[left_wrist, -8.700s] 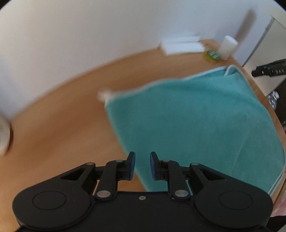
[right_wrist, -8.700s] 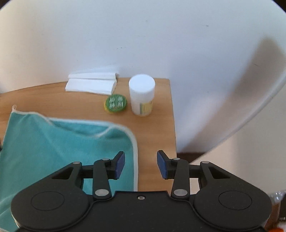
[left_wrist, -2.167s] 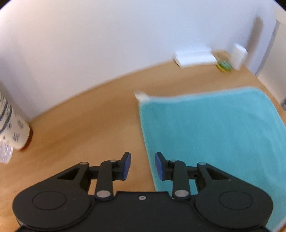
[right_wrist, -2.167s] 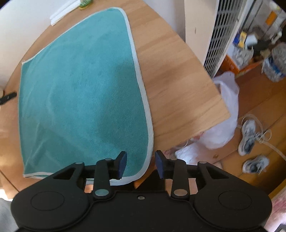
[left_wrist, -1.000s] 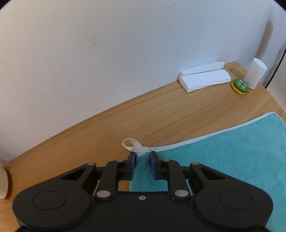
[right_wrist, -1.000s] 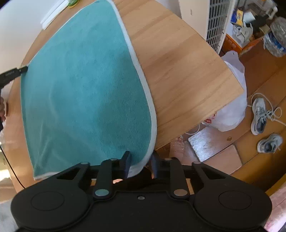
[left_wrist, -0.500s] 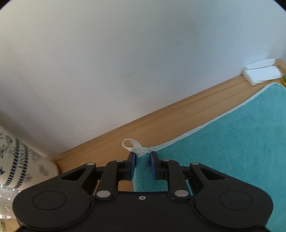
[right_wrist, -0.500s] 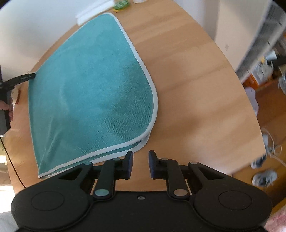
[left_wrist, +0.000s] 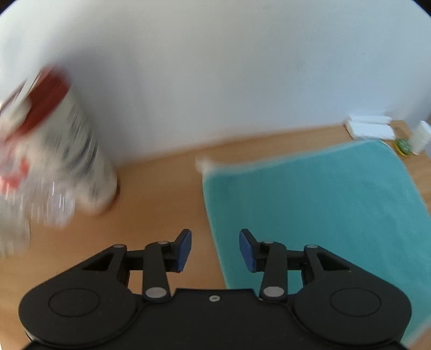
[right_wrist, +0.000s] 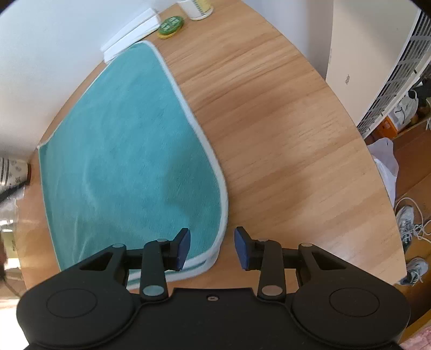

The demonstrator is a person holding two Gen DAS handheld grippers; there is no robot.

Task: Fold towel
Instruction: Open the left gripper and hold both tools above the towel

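Observation:
The teal towel [right_wrist: 129,161] with a pale hem lies folded in two on the wooden table [right_wrist: 269,121]; two hem layers show at its near edge. My right gripper [right_wrist: 212,249] hovers open over the towel's near right corner, nothing between its fingers. In the left wrist view the towel [left_wrist: 309,204] spreads to the right, its white loop tag [left_wrist: 202,163] blurred at the far left corner. My left gripper [left_wrist: 215,250] is open above the towel's left edge and holds nothing.
A patterned white container with a red top [left_wrist: 67,140] and a clear bottle [left_wrist: 32,207] stand blurred at the left. A white folded stack [right_wrist: 129,35], a green lid [right_wrist: 171,25] and a white jar [right_wrist: 196,8] sit at the far end. The floor beyond the table's right edge holds shoes [right_wrist: 409,220] and a bag.
Both grippers have opened and let go of the towel corners. The left one has pulled back and swung left; the right one has risen above the folded corner.

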